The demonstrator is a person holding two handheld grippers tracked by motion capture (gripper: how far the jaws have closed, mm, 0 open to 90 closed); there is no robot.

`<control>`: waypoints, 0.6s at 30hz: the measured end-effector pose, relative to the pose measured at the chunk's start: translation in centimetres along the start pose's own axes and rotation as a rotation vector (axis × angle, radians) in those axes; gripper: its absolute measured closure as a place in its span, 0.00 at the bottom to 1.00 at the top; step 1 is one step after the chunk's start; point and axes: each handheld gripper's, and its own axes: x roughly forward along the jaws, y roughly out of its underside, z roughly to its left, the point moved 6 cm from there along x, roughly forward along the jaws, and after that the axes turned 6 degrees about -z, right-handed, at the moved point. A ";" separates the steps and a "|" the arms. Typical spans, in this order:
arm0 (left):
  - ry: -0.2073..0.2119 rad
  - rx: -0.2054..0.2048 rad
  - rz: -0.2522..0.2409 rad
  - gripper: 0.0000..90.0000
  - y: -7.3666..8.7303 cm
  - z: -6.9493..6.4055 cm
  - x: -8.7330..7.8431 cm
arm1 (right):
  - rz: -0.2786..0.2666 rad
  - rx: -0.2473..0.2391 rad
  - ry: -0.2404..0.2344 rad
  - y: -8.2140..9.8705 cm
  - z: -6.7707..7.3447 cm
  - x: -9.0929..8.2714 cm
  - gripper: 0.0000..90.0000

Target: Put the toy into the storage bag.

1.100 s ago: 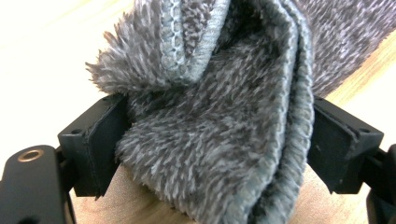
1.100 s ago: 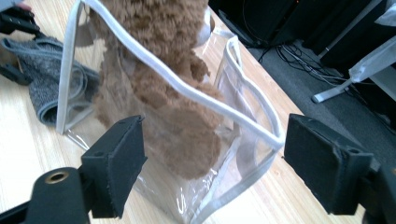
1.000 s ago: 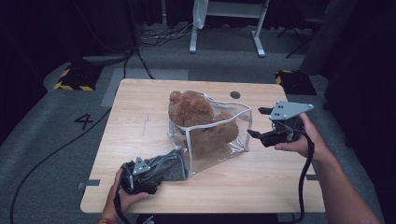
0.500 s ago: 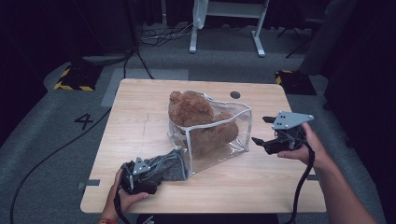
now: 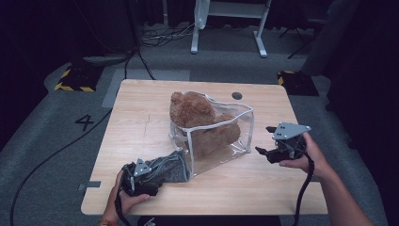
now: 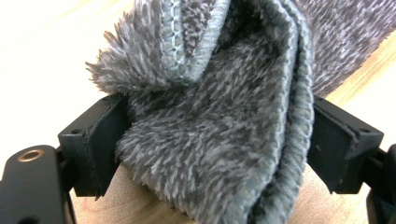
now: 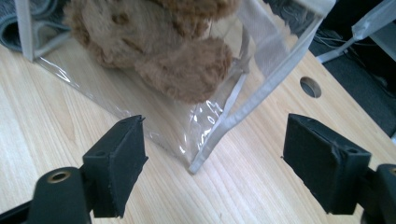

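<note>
One clear plastic bag (image 5: 221,141) with grey-white edging stands near the middle of the worktop (image 5: 141,122), its top open. Inside it sits one brown plush bear (image 5: 197,115): the head rises above the bag's rim, the body and a leg press against the clear wall, as the right gripper view shows (image 7: 182,70). One grey fleecy cloth (image 5: 167,167) lies on the worktop at the bag's near left corner, touching it. Its far end may reach slightly into the bag, but the high view is too coarse to settle that.

The left tool (image 5: 155,176) holds this cloth: in the left gripper view both black pads press into a thick folded bunch of it (image 6: 210,140), so the jaws stand fairly wide around the bulk. The left hand (image 5: 124,197) rests at the near edge.

The right tool (image 5: 266,141) is wide and holds nothing. It points at the bag's right corner, near it but apart; the bag's corner seam (image 7: 224,135) lies ahead between its jaws. One round hole (image 5: 237,95) sits in the worktop beyond the bag.
</note>
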 end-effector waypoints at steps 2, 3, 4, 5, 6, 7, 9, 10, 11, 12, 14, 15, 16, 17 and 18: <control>0.002 -0.004 -0.001 0.17 0.0 0.0 0.0 | 0.009 0.003 0.005 0.5 0.0 0.2 0.24; 0.002 -0.004 -0.001 0.17 0.0 0.0 0.0 | 0.012 0.007 0.006 0.7 0.0 0.3 0.24; 0.002 -0.003 -0.001 0.17 0.0 0.0 0.0 | 0.018 0.007 0.005 1.0 0.0 0.4 0.24; 0.002 -0.002 0.000 0.17 0.0 0.0 0.0 | 0.021 0.011 0.005 1.2 0.1 0.5 0.24; 0.002 -0.003 -0.001 0.17 0.0 0.0 0.0 | 0.024 0.014 0.005 1.5 0.1 0.5 0.24; 0.002 -0.003 0.000 0.17 0.0 0.0 0.0 | 0.026 0.015 0.004 1.6 0.1 0.6 0.24; 0.002 -0.004 0.000 0.17 0.0 0.0 0.0 | 0.035 0.024 0.009 2.2 0.1 0.7 0.24; 0.002 -0.002 0.000 0.17 0.0 0.0 0.0 | 0.042 0.026 0.010 2.5 0.1 0.8 0.24; 0.002 -0.002 0.000 0.17 0.0 0.0 0.0 | 0.046 0.029 0.011 2.8 0.1 0.8 0.24; 0.002 -0.004 0.000 0.17 0.0 0.0 0.0 | 0.050 0.031 0.010 3.0 0.1 0.9 0.24; 0.002 -0.002 0.000 0.17 0.0 0.0 0.0 | 0.056 0.040 0.012 3.6 0.1 1.0 0.24; 0.002 -0.002 0.000 0.17 0.0 0.0 0.0 | 0.058 0.042 0.010 3.9 0.1 1.0 0.24; 0.002 -0.002 0.000 0.17 0.0 0.0 0.0 | 0.062 0.048 0.010 4.2 0.1 1.0 0.24; 0.002 -0.002 0.000 0.17 0.0 0.0 0.0 | 0.064 0.048 0.014 4.4 0.1 1.0 0.24; 0.002 -0.002 0.000 0.17 0.0 0.0 0.0 | 0.068 0.051 0.016 4.6 0.0 1.1 0.24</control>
